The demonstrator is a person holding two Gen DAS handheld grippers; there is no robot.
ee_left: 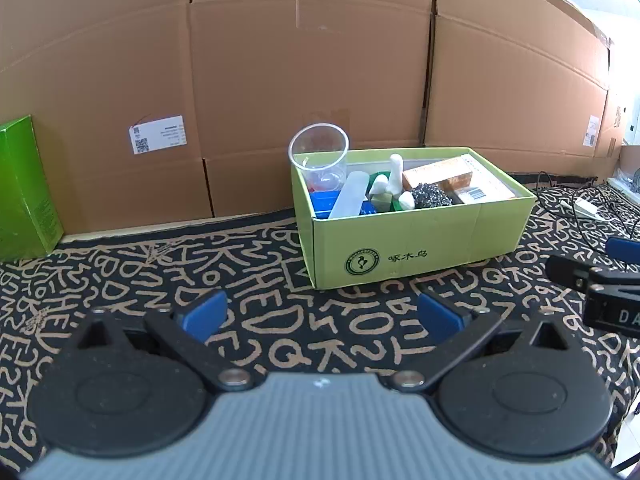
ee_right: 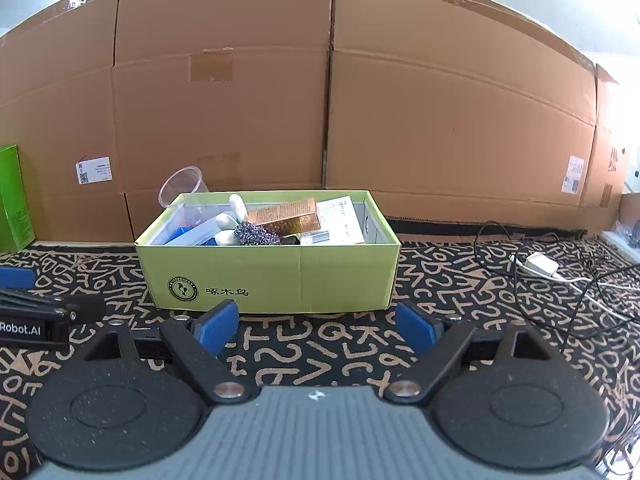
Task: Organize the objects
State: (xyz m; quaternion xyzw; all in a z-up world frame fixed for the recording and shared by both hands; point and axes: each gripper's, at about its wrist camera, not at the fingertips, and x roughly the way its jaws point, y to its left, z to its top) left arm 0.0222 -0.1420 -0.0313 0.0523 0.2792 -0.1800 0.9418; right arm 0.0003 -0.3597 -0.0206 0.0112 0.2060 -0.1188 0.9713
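Pale green box (ee_left: 416, 236) of mixed items on the patterned cloth (ee_left: 260, 288), at 1 o'clock just beyond the left claw (ee_left: 322, 316), at 12 o'clock just ahead of the right claw (ee_right: 316, 330), both claws spread wide and empty, clear cup (ee_left: 319, 156) tilted in the box's far-left corner

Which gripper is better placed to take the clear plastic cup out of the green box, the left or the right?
Probably the left. The clear cup stands at the left end of the green box, nearly straight ahead of the open left gripper. The right gripper, also open, faces the box's middle, and the cup is off to its left.
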